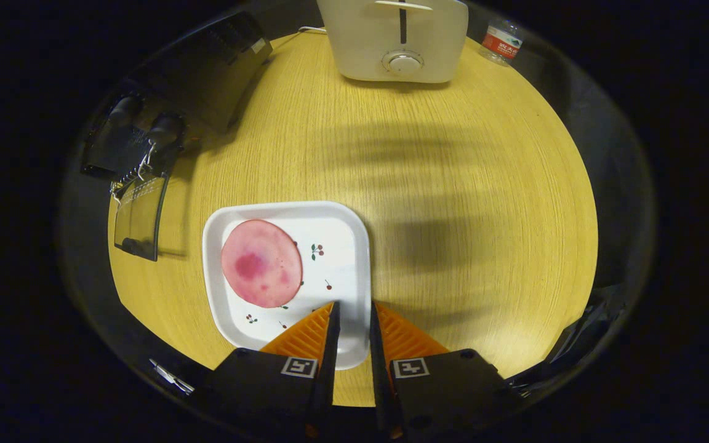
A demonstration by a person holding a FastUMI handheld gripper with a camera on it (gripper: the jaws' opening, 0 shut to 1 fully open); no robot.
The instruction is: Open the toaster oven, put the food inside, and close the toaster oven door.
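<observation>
Toaster oven (173,117), black and lying at the far left of the bench (453,203), is seen with its glass door (139,215) dropped open towards the bench top, two dark knobs being visible on its front. The food (261,263), a round pink slice with a darker red blotch, is laid flat on the left half of a white square plate (342,246) printed with small cherries. The claw (352,307) is held low over the near edge of the bench, pointed forward and angled down, its two orange-backed fingers (305,335) drawn close together with only a narrow gap left between the tips; nothing is gripped. The tips are placed over the near right corner of the plate, the slice being just ahead of them and to the left, apart from them. Beyond the plate, a stretch of pale yellow wood-grain top is crossed by soft shadows. At the far edge a cream appliance (394,37) with a round dial is stood, and just to its right a small water bottle (501,42). Dark booth wall is seen around the bench
</observation>
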